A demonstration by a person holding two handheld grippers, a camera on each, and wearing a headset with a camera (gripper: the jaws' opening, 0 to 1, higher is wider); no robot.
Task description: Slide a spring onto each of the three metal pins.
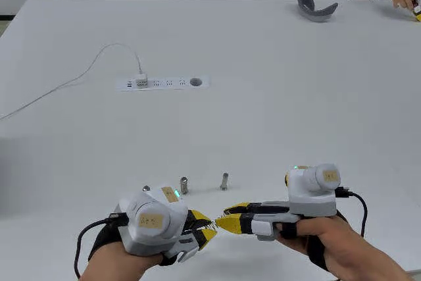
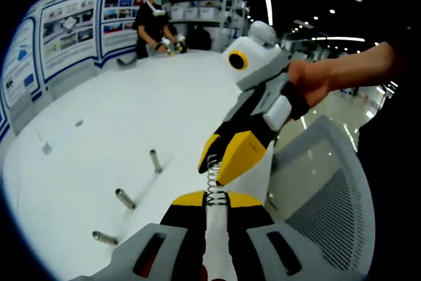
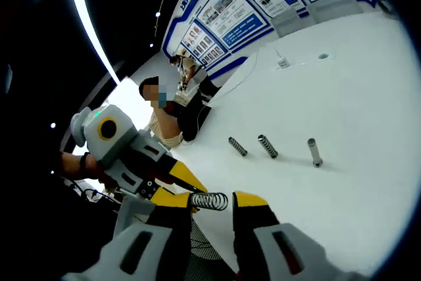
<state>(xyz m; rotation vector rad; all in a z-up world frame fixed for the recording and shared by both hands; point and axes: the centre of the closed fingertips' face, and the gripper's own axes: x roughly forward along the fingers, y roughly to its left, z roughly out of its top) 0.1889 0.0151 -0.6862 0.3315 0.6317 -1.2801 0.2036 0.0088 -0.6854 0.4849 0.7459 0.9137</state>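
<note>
the two claws meet tip to tip low over the near edge of the white worktop [image 1: 296, 110], with the loose spring [image 2: 212, 174] caught between them. the left claw [image 1: 205, 227] is clenched on one end of that spring, its yellow tips closed in tight around the coil. the right claw [image 1: 227, 220] comes in from the other side; in the right gripper view its jaws stand either side of the spring's far end, and i cannot tell whether they are pressing on it. just beyond the claws the three pins stand in a short row on the worktop. the bare pin [image 3: 314, 152] is plain metal, while the middle pin [image 3: 267, 146] and the end pin [image 3: 237, 146] both look coiled, each with a spring on it. farther back lie a white power strip [image 1: 163, 83] with its cable [image 1: 79, 77] trailing off to the left, and a grey curved piece [image 1: 317, 4] near the far edge.
</note>
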